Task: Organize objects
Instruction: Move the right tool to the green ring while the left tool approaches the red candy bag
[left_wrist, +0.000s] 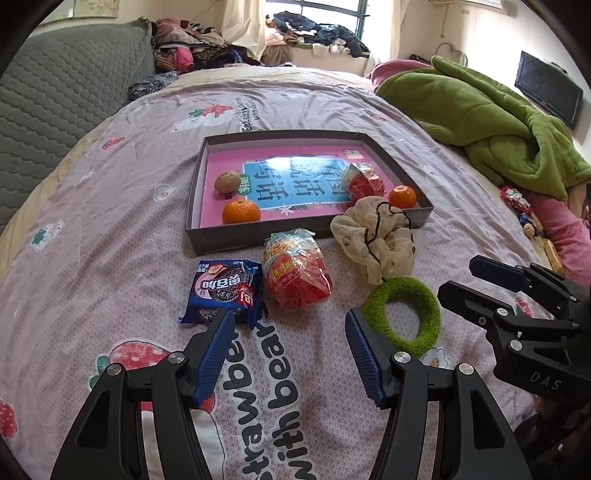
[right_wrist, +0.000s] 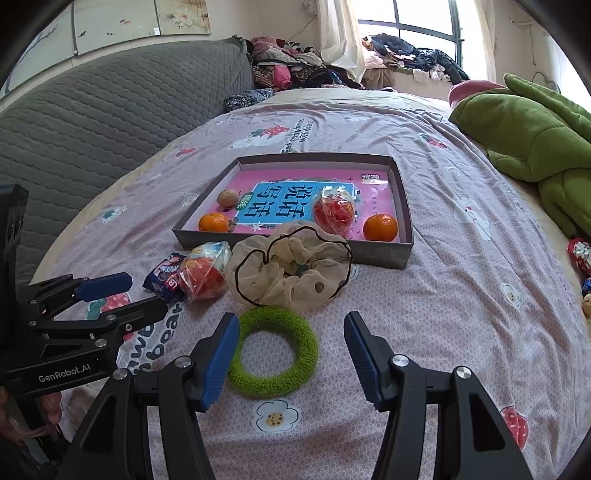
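Observation:
A grey shallow box (left_wrist: 255, 242) (right_wrist: 384, 254) lies on the bed, holding two oranges (left_wrist: 241, 211) (right_wrist: 380, 227), a brownish fruit (left_wrist: 226, 182) and a red snack bag (left_wrist: 364, 181) (right_wrist: 333, 210). In front of it lie a blue cookie packet (left_wrist: 225, 290) (right_wrist: 164, 277), a second red snack bag (left_wrist: 295, 273) (right_wrist: 205, 275), a cream scrunchie (left_wrist: 373, 236) (right_wrist: 288, 273) and a green fuzzy ring (left_wrist: 402, 314) (right_wrist: 273, 354). My left gripper (left_wrist: 290, 321) is open above the sheet, just short of the cookie packet. Open too, my right gripper (right_wrist: 290, 323) hovers over the green ring with nothing between its pads.
A pink printed bedsheet (left_wrist: 110, 229) (right_wrist: 461, 295) covers the bed. A green quilt (left_wrist: 498, 125) (right_wrist: 535, 136) is heaped at the right, a grey quilted headboard (left_wrist: 55, 99) (right_wrist: 92, 122) at the left. Clothes (left_wrist: 192, 48) are piled at the far end. Small wrapped items (left_wrist: 521, 210) lie at the right edge.

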